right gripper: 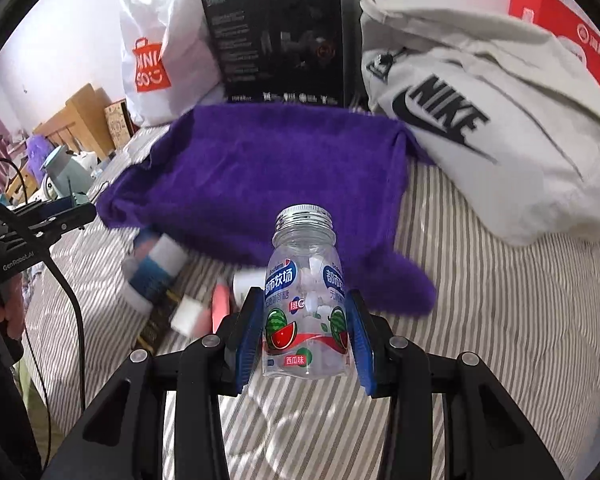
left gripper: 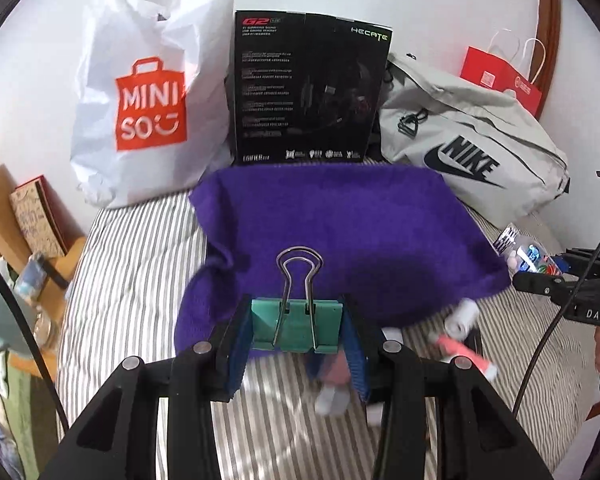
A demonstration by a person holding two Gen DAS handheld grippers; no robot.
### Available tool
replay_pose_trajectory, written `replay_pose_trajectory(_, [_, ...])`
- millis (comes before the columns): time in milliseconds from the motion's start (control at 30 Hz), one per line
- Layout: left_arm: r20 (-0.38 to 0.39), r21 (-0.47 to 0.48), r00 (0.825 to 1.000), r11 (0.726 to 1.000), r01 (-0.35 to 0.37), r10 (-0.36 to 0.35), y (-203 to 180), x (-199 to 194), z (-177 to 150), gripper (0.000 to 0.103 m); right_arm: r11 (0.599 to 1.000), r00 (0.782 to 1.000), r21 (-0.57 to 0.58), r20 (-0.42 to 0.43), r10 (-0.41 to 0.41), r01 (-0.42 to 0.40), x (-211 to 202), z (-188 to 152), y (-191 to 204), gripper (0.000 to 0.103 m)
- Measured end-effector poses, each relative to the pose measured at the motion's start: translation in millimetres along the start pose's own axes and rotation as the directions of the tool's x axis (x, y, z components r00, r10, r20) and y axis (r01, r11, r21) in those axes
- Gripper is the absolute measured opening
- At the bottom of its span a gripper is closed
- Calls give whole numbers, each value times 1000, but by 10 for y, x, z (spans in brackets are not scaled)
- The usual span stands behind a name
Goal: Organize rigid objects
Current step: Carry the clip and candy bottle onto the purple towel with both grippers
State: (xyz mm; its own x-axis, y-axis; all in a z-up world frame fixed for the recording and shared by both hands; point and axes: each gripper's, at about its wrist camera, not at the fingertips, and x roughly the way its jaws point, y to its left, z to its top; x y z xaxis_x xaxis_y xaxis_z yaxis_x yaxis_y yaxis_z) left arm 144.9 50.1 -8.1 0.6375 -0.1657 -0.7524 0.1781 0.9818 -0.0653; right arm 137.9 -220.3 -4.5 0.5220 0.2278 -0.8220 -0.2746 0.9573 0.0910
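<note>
My left gripper [left gripper: 296,332] is shut on a green binder clip [left gripper: 298,326] with silver wire handles, held above the near edge of a purple towel [left gripper: 340,232]. My right gripper [right gripper: 304,320] is shut on a clear candy bottle [right gripper: 306,292] with a silver cap and watermelon label, held above the striped bed near the towel [right gripper: 260,172]. The bottle and right gripper also show at the right edge of the left wrist view [left gripper: 532,258]. Loose items lie on the bed: a pink tube [right gripper: 220,304], a white block [right gripper: 188,314] and a blue-and-white container [right gripper: 156,268].
Behind the towel stand a white Miniso bag [left gripper: 140,96], a black headset box [left gripper: 304,88], a grey Nike bag [left gripper: 472,152] and a red paper bag [left gripper: 504,76]. The striped sheet [left gripper: 132,280] covers the bed. Cardboard boxes [left gripper: 28,216] sit off its left side.
</note>
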Motion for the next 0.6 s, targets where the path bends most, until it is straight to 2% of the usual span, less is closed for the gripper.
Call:
replay_pose_trajectory(267, [-10,-10,1000,1000,10,-10,47,405,442,40,1000,1000,-12,-11,6,-6,278,442,-46,41])
replay_pose_trajectory(600, [-74,-40,997,999,25,-28,64,1116,797,40,1000,999,-22,-33,-4,3,845,988,-123,41])
